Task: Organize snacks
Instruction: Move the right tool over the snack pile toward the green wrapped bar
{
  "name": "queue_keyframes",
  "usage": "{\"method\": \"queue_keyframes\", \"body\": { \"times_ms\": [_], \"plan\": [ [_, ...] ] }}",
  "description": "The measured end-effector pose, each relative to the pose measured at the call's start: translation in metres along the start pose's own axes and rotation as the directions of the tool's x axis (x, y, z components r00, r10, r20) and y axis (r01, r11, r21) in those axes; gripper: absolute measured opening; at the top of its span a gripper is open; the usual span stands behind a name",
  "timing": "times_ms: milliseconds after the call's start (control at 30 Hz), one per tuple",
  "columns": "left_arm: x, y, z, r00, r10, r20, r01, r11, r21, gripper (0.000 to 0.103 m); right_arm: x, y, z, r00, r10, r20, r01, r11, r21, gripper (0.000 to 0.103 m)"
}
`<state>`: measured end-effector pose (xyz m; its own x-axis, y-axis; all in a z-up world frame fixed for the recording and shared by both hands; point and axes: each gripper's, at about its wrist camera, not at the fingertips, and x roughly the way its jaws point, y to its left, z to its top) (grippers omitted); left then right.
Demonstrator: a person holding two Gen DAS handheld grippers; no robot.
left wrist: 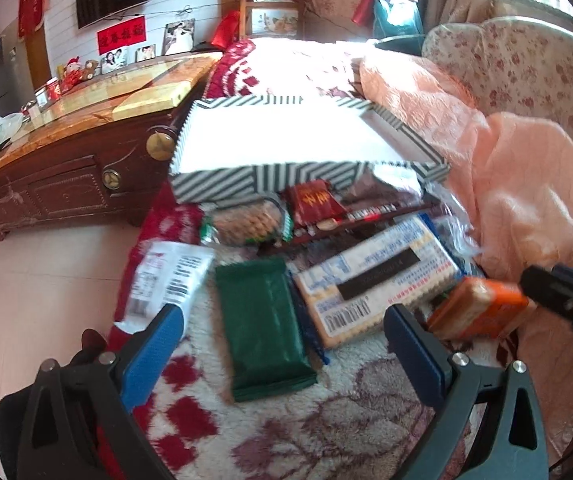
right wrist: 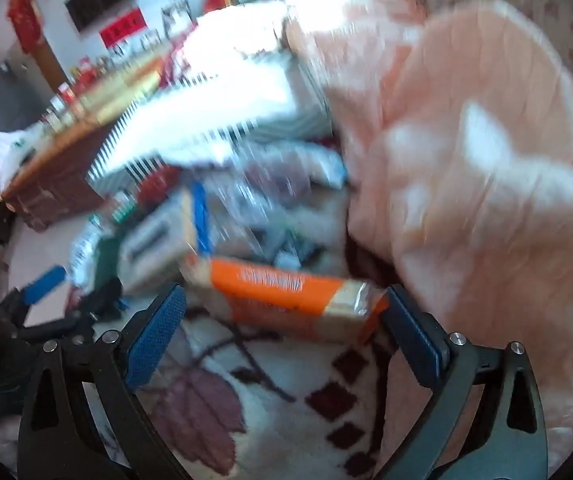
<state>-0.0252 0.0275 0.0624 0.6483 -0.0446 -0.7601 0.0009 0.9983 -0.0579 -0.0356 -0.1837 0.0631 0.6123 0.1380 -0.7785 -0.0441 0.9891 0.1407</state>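
Observation:
Several snack packs lie on a patterned blanket [left wrist: 286,432] in front of a striped box [left wrist: 286,140] with a white inside. My left gripper [left wrist: 282,324] is open over a dark green pack [left wrist: 264,324]; a white and blue cracker pack [left wrist: 378,280] lies to its right and a white wrapper [left wrist: 170,280] to its left. An orange pack [left wrist: 482,308] lies at the right, by my right gripper's tip [left wrist: 566,292]. In the blurred right wrist view my right gripper [right wrist: 286,308] is open around the orange pack [right wrist: 286,300], its pads apart from it.
A peach quilt [left wrist: 506,184] is heaped on the right, against a floral sofa back [left wrist: 526,64]. A brown wooden cabinet [left wrist: 66,168] stands on the left across a strip of pale floor [left wrist: 38,288]. More packs, red [left wrist: 314,200] and green-edged biscuits [left wrist: 246,220], crowd the box front.

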Motion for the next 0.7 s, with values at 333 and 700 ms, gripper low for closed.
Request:
{"method": "queue_keyframes", "body": {
  "times_ms": [333,700],
  "plan": [
    [0.003,0.049,0.013,0.999,-0.005,-0.033,0.003,0.999,-0.05,0.102,-0.021,0.044,0.031,0.976,0.19,0.11,-0.176,0.976,-0.125,0.099],
    [0.035,0.089,0.01,0.988,-0.033,-0.148,0.015,0.992,-0.124,0.102,0.006,0.074,0.021,0.976,0.211,-0.062,-0.219,0.951,-0.219,0.099]
  ]
}}
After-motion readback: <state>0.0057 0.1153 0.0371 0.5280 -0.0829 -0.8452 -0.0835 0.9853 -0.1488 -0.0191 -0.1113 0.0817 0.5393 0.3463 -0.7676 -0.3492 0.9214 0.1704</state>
